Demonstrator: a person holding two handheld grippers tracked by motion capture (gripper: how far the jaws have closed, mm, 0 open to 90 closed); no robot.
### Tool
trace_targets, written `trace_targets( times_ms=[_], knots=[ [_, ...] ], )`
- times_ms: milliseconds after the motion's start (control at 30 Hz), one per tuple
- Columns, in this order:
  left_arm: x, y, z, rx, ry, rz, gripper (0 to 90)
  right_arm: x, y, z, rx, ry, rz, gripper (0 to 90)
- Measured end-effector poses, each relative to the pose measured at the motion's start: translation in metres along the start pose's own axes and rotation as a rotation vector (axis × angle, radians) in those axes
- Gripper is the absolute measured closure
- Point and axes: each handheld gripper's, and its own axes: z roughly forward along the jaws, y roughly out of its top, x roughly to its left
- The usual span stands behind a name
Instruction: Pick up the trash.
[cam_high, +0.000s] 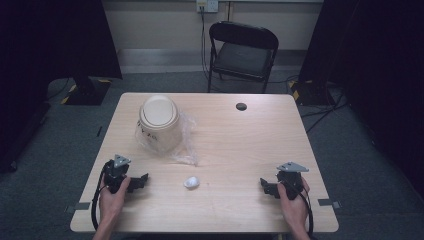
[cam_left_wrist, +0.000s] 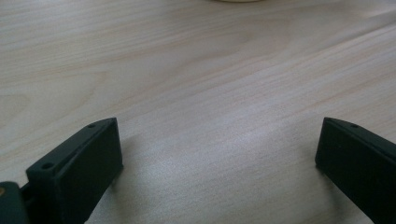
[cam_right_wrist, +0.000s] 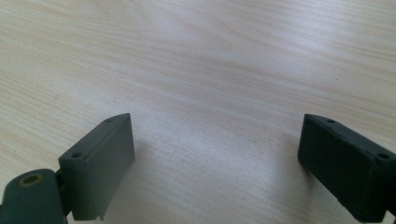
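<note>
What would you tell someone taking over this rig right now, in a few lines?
Left gripper: jaws open, nothing between them, resting on the table near its front left.
Right gripper: jaws open, nothing between them, on the table at front right.
Things: a small crumpled white wad lies between the grippers, touched by neither. A cream lidded bin stands at rear left, with a clear plastic bag around its base.
Done: nothing visibly handled yet.
Left: probably pick up the wad and put it in the bin.

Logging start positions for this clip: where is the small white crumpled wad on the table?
In the high view the white wad lies on the table near its front edge, left of centre, between the two grippers and closer to the left gripper, just in front of the bagged bin.
</note>
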Motion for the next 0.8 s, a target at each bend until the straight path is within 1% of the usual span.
trace_targets(
  times_ms=[267, 300, 333, 367, 400, 433, 467, 500, 567, 600, 667, 733, 767, 800],
  knots=[
    [0.000, 0.000, 0.000, -0.004, -0.005, 0.003, 0.7, 0.000, 0.000, 0.000, 0.000, 0.000, 0.001, 9.9],
    [0.000, 0.000, -0.002, -0.006, -0.007, 0.014, 2.0, 0.000, 0.000, 0.000, 0.000, 0.000, 0.001, 9.9],
    [0.000, 0.000, -0.002, -0.015, -0.005, 0.004, 5.8, 0.000, 0.000, 0.000, 0.000, 0.000, 0.001, 9.9],
    [0.000, 0.000, -0.002, -0.015, -0.005, 0.004, 10.1, 0.000, 0.000, 0.000, 0.000, 0.000, 0.001, 9.9],
    [-0.001, 0.001, -0.005, -0.023, -0.002, 0.014, 16.9, 0.000, 0.000, 0.000, 0.000, 0.000, 0.001, 9.8],
    [-0.001, 0.001, -0.005, -0.022, 0.005, 0.024, 18.9, 0.000, 0.000, 0.000, 0.000, 0.000, 0.001, 9.9],
    [-0.002, 0.001, -0.005, -0.020, 0.014, 0.034, 16.7, 0.000, 0.000, 0.000, 0.000, 0.000, 0.000, 9.9],
    [-0.002, 0.001, -0.005, -0.020, 0.014, 0.034, 15.6, 0.000, 0.000, 0.000, 0.000, 0.000, 0.001, 9.9],
    [-0.001, 0.002, -0.008, -0.032, -0.002, 0.021, 16.1, 0.000, 0.000, 0.000, 0.000, 0.000, 0.001, 9.9],
    [-0.001, 0.002, -0.008, -0.032, -0.002, 0.021, 16.1, 0.000, 0.000, 0.000, 0.000, 0.000, 0.001, 9.9],
    [-0.001, 0.003, -0.012, -0.038, -0.030, 0.007, 17.3, 0.000, 0.000, 0.000, 0.000, 0.000, 0.001, 9.9],
    [-0.002, 0.004, -0.013, -0.046, -0.035, 0.002, 17.6, 0.000, 0.000, 0.000, 0.000, 0.000, 0.001, 9.9],
    [-0.004, 0.007, -0.015, -0.067, -0.066, -0.008, 18.2, 0.000, 0.000, 0.000, 0.000, 0.000, 0.001, 9.8],
    [-0.006, 0.008, -0.015, -0.077, -0.081, -0.002, 18.5, 0.000, 0.000, 0.000, 0.000, 0.000, 0.001, 9.8]
  ],
)
